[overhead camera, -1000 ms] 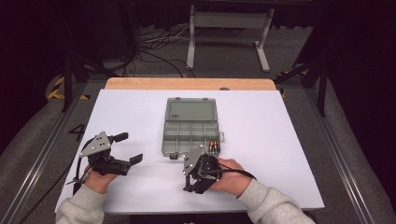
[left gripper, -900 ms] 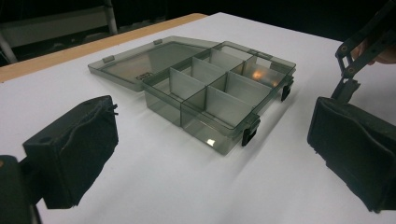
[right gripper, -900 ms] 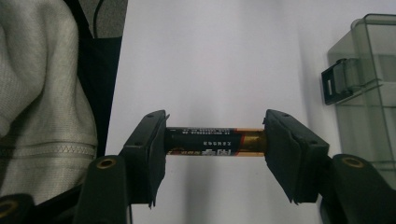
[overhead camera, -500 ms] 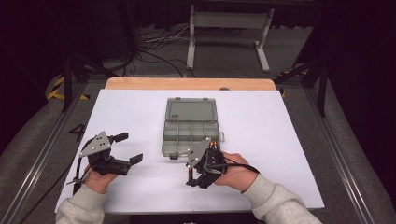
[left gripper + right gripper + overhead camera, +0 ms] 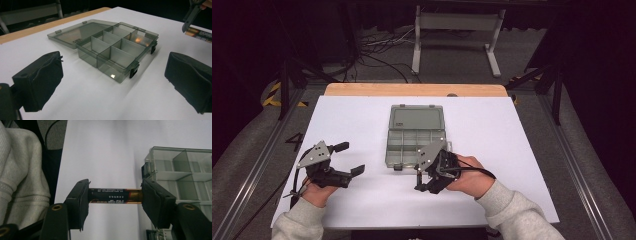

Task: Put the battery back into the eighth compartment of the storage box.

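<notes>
Battery (image 5: 113,195) sits end to end between the two black pads of the right gripper (image 5: 115,196), which are clamped on its two flat ends, just beside the near right corner of the box (image 5: 416,135) and above the white table cover (image 5: 522,150). This grip is the weak point, in my judgement: the battery is a smooth, hard metal cylinder with a glossy black and copper wrap, and it is held only by its small ends. If the hand tilts or the pads loosen a little, it may pivot, drop out and roll on the flat sheet. It may also strike a thin divider wall and bounce out of the compartment.

Nearer to the person's left side, the left gripper (image 5: 346,159) rests with its jaws wide apart and nothing between them; its pads look like soft, rough black foam.

Farther on, the box is grey, half-transparent plastic, rectangular, with straight thin dividers which form several compartments, all seemingly empty. Its lid (image 5: 77,32) lies open and flat behind it, and two dark latches (image 5: 133,71) hang on the front wall. Beyond the cover, a wooden table edge (image 5: 412,90) shows.
</notes>
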Tool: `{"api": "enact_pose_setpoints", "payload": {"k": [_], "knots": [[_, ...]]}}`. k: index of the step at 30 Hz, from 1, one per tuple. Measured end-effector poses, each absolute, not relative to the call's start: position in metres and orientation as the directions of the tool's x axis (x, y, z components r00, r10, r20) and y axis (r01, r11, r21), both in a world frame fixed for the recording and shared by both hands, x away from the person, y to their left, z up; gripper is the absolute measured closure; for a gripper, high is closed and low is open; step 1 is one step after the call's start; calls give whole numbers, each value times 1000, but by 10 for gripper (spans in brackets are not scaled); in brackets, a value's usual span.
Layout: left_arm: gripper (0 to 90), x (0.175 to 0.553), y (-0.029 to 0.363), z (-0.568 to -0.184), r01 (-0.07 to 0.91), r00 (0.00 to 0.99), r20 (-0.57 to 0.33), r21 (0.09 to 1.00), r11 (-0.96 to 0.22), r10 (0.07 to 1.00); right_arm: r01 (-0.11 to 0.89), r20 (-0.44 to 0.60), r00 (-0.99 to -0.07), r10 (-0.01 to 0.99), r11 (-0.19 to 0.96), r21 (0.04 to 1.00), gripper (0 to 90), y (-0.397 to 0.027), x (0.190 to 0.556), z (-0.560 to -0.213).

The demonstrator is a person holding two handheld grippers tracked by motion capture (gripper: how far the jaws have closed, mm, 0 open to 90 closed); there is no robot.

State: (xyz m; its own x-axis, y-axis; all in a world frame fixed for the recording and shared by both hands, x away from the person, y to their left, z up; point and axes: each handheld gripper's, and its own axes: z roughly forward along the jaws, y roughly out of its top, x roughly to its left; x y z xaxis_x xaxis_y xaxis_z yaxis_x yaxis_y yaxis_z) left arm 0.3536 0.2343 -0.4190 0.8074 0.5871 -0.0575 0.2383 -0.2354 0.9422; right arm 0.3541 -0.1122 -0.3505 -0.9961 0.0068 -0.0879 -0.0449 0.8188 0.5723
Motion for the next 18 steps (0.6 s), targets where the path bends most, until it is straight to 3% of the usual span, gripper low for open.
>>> {"api": "enact_pose_setpoints", "payload": {"k": [18], "knots": [[22,354,234,-419,239,806,-58,942,-236,589,-52,-114,-993,18,809,586,413,-129,376,-325]]}}
